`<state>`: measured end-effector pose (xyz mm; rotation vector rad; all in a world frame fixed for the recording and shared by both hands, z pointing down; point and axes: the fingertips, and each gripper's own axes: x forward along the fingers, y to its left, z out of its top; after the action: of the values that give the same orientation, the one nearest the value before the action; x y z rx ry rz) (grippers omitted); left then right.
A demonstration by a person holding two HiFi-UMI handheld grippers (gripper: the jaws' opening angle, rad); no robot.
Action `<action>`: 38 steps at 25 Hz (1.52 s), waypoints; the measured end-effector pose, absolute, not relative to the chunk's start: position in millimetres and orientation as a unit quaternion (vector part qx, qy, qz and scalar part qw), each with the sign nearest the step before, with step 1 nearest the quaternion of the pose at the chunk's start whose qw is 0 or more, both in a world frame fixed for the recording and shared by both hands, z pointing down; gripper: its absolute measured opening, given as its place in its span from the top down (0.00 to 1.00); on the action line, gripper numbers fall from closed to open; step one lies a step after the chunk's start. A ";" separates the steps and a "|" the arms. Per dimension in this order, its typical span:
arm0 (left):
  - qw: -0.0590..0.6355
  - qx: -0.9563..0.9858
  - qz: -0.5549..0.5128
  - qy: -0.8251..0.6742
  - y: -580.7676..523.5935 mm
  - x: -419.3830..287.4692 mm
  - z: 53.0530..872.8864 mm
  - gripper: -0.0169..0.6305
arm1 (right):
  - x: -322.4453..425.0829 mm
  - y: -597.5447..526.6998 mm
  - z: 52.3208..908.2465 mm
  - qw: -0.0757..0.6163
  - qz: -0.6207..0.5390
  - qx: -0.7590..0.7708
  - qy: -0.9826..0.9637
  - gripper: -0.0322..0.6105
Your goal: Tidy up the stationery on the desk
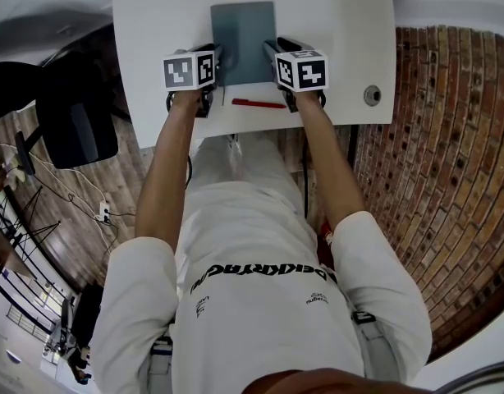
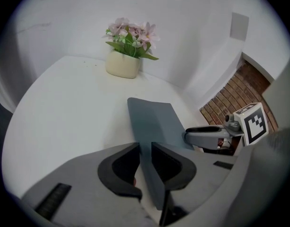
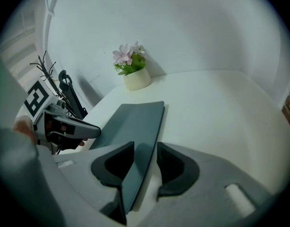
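Observation:
A flat grey folder [image 1: 244, 39] lies on the white desk [image 1: 153, 23], directly ahead of the person. My left gripper [image 1: 217, 56] is at its left edge; in the left gripper view that edge [image 2: 154, 122] runs between the jaws [image 2: 145, 160], and the pads are closed on it. My right gripper [image 1: 271, 52] is at the right edge. There the folder [image 3: 131, 124] sits between the jaws [image 3: 145, 162] with a gap beside the right pad, so they stand open. A red pen [image 1: 258, 103] lies near the desk's front edge, between the two grippers.
A cream pot of pink flowers [image 2: 123, 63] stands at the back of the desk by the white wall. A round cable hole [image 1: 372, 95] is at the desk's front right. A black chair [image 1: 71, 113] stands to the left over wooden flooring.

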<state>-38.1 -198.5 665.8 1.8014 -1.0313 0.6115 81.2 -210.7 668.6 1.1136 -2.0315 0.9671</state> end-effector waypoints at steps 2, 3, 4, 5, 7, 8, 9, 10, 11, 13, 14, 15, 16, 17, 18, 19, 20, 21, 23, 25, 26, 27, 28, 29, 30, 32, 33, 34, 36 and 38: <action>0.462 0.738 0.248 -0.424 -199.0 -39.4 660.2 0.87 | 83.0 -210.5 663.0 0.301 0.365 0.425 -0.772 0.72; 0.460 0.740 0.245 -0.425 -199.3 -39.7 657.0 0.87 | 84.2 -210.2 659.9 0.297 0.364 0.426 -0.773 0.72; 0.458 0.742 0.242 -0.426 -199.7 -40.0 653.7 0.88 | 85.1 -209.7 656.6 0.292 0.363 0.427 -0.775 0.72; 0.456 0.743 0.237 -0.428 -199.9 -40.4 650.2 0.88 | 85.8 -209.1 652.9 0.286 0.363 0.427 -0.777 0.72; 0.453 0.746 0.229 -0.433 -199.8 -41.2 642.5 0.89 | 86.8 -207.7 644.7 0.272 0.363 0.429 -0.781 0.72; 0.450 0.747 0.224 -0.435 -199.4 -41.2 638.4 0.90 | 87.6 -206.8 640.4 0.265 0.363 0.430 -0.783 0.72; 0.448 0.749 0.220 -0.436 -198.8 -41.0 634.3 0.90 | 88.5 -205.9 636.3 0.260 0.362 0.431 -0.785 0.73; 0.445 0.750 0.217 -0.438 -198.3 -40.7 630.4 0.90 | 89.4 -205.0 632.6 0.255 0.362 0.431 -0.786 0.73; 0.442 0.752 0.215 -0.439 -197.8 -40.5 626.6 0.91 | 90.0 -204.3 629.0 0.251 0.361 0.432 -0.788 0.73; 0.434 0.756 0.209 -0.444 -197.1 -40.5 618.5 0.93 | 90.8 -202.3 621.5 0.244 0.358 0.433 -0.791 0.73; 0.429 0.758 0.205 -0.447 -196.4 -40.3 613.9 0.95 | 91.1 -200.5 617.5 0.241 0.355 0.433 -0.793 0.74; 0.424 0.759 0.201 -0.451 -195.2 -40.1 609.0 0.96 | 91.3 -198.1 613.5 0.240 0.352 0.433 -0.795 0.74; 0.418 0.761 0.196 -0.456 -193.5 -40.5 603.7 0.97 | 91.1 -195.0 609.7 0.239 0.350 0.432 -0.797 0.74; 0.411 0.762 0.193 -0.463 -191.4 -41.2 598.2 0.97 | 90.6 -191.4 606.1 0.238 0.347 0.430 -0.799 0.74; 0.403 0.763 0.188 -0.469 -189.2 -41.8 592.8 0.98 | 90.0 -187.7 602.5 0.238 0.345 0.428 -0.801 0.74; 0.396 0.765 0.182 -0.474 -187.3 -41.8 587.7 0.98 | 89.4 -184.4 598.8 0.237 0.342 0.426 -0.804 0.74; 0.391 0.767 0.176 -0.477 -185.6 -41.1 582.9 0.98 | 88.9 -181.2 595.0 0.236 0.339 0.423 -0.806 0.74; 0.386 0.769 0.169 -0.480 -183.9 -40.2 578.5 0.98 | 88.6 -177.9 591.2 0.236 0.335 0.421 -0.809 0.74; 0.377 0.774 0.158 -0.485 -180.1 -39.1 570.1 0.98 | 88.0 -170.5 583.9 0.239 0.324 0.416 -0.815 0.74; 0.362 0.779 0.148 -0.491 -175.6 -39.4 561.0 0.98 | 86.4 -162.0 576.3 0.242 0.312 0.411 -0.822 0.74; 0.353 0.782 0.143 -0.494 -172.6 -39.8 556.2 0.98 | 85.0 -156.8 572.9 0.244 0.306 0.406 -0.826 0.74; 0.344 0.785 0.138 -0.497 -169.5 -40.4 551.2 0.98 | 83.3 -151.1 570.1 0.249 0.298 0.401 -0.830 0.74; 0.334 0.788 0.134 -0.499 -166.4 -40.9 546.0 0.98 | 81.2 -145.0 568.5 0.258 0.286 0.394 -0.834 0.74; 0.324 0.793 0.130 -0.500 -162.9 -41.3 540.9 0.98 | 78.4 -138.1 568.2 0.271 0.272 0.384 -0.840 0.74; 0.315 0.797 0.128 -0.500 -158.7 -41.8 536.0 0.98 | 74.7 -130.2 569.7 0.286 0.258 0.371 -0.845 0.74; 0.302 0.803 0.126 -0.498 -149.2 -43.5 526.6 0.98 | 65.0 -112.3 576.5 0.317 0.237 0.335 -0.855 0.74; 0.298 0.805 0.125 -0.497 -144.7 -44.5 521.9 0.98 | 60.0 -103.7 580.5 0.331 0.228 0.316 -0.860 0.74; 0.295 0.807 0.123 -0.496 -140.7 -45.3 517.0 0.98 | 55.3 -95.7 584.4 0.345 0.219 0.296 -0.863 0.74; 0.288 0.812 0.121 -0.494 -133.2 -45.6 507.8 0.98 | 46.8 -80.4 591.7 0.376 0.199 0.257 -0.868 0.74; 0.278 0.818 0.121 -0.488 -123.5 -44.3 500.7 0.98 | 40.5 -62.9 600.9 0.418 0.168 0.215 -0.866 0.74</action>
<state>-44.3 -123.5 500.7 2.1963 -1.3103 0.3257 40.5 -62.9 600.9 0.5397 -2.1737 0.4227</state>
